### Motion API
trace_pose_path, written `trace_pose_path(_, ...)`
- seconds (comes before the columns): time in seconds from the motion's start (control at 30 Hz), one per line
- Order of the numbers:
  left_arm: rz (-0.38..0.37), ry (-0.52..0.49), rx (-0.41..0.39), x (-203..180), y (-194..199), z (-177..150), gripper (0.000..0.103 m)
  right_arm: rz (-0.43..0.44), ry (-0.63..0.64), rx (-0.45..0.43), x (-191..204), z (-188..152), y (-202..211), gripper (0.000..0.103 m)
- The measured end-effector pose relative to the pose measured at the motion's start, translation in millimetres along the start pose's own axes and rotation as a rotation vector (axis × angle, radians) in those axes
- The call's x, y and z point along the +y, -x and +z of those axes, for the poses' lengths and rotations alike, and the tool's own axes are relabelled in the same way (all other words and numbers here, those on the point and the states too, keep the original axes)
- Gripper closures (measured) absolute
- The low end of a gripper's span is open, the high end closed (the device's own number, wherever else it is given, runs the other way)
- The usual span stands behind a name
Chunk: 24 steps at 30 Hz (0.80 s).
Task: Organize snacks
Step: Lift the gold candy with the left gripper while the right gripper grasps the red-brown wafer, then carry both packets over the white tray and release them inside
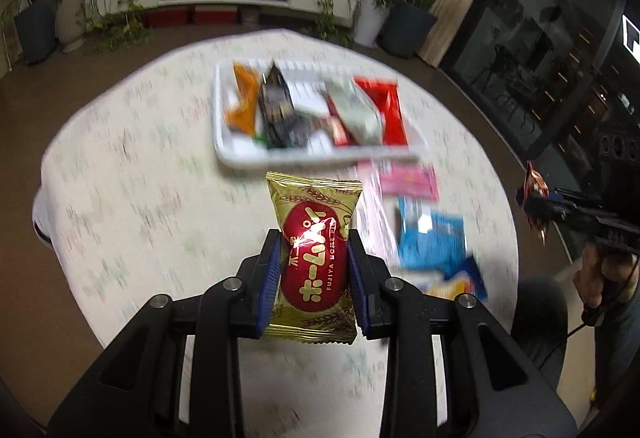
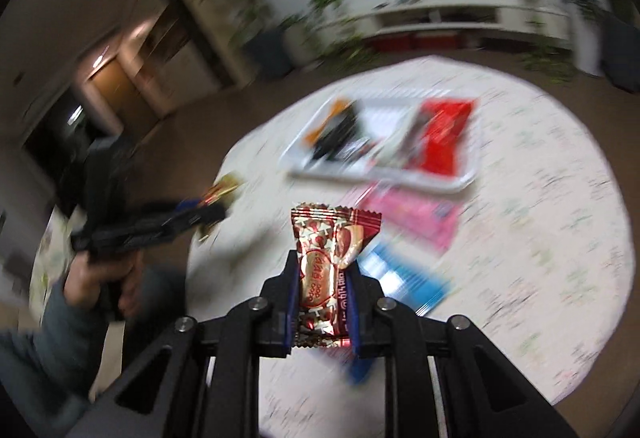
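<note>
My left gripper (image 1: 314, 238) is shut on a gold packet with a red oval label (image 1: 314, 258), held above the round table. My right gripper (image 2: 322, 258) is shut on a red and gold star-print snack packet (image 2: 326, 258). A white tray (image 1: 240, 154) at the table's far side holds several snacks: an orange packet (image 1: 242, 102), a black one (image 1: 276, 110), a grey-white one (image 1: 356, 106) and a red one (image 1: 386, 110). The tray also shows in the right wrist view (image 2: 464, 178). Both views are blurred.
Loose on the table in front of the tray lie a pink packet (image 1: 408, 180) and blue packets (image 1: 432, 242). The right gripper with its packet shows at the right edge of the left wrist view (image 1: 536, 204). Potted plants and a white cabinet stand beyond the table.
</note>
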<state>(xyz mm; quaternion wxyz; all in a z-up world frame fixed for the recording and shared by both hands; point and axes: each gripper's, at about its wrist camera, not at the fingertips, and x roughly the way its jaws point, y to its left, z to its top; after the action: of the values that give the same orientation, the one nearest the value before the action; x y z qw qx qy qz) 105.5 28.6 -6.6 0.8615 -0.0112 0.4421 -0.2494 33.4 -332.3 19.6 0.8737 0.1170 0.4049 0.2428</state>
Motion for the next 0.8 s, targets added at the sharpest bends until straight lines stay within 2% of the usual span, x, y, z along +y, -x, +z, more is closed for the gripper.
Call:
trace_pose_path(0.2,0.023,-0.01,-0.056,6,-7,77,0.074,-0.044,-0.088,-0.111,-22,68,-5,0.082)
trace_pose_path(0.4,0.065,-0.003,-0.039,10,-60,138,0.074,-0.041,-0.115,-0.075,-25,129,-64,0.082)
trace_pose_path(0.6,0.09,-0.019,0.019,6,-122,157,0.074,-0.062,-0.137,0.024,-38,155,-127,0.082)
trace_pose_path(0.8,0.113,-0.052,0.064,6,-162,148,0.074,-0.109,-0.139,0.097,-50,155,-165,0.082)
